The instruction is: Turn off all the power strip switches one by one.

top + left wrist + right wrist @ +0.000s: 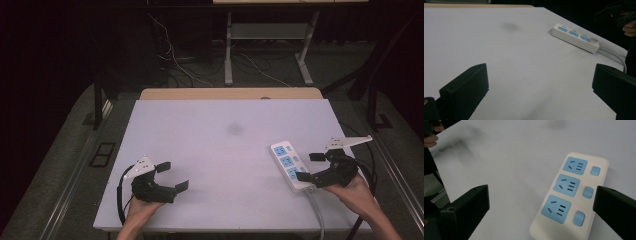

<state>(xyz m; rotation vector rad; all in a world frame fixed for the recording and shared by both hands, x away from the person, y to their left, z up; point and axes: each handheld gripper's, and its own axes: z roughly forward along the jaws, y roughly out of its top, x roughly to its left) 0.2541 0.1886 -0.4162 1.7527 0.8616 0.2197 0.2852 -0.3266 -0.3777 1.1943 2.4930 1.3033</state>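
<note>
The power strip (291, 166) lies flat on the white table (220, 150), near its right edge and close to the person's side. Its body is white and oblong with rounded corners. Three blue socket faces (566, 185) run in a row along it, each paired with a small blue switch (588, 192). A faint red dot shows beside each switch, possibly an indicator lamp. A grey cable (317, 210) exits the near end.

The right gripper (311, 166) is released, jaws spread wide, just beside the strip's near end; contact cannot be confirmed. The left gripper (172, 176) is also released, jaws wide apart, over bare table, well apart from the strip.
</note>
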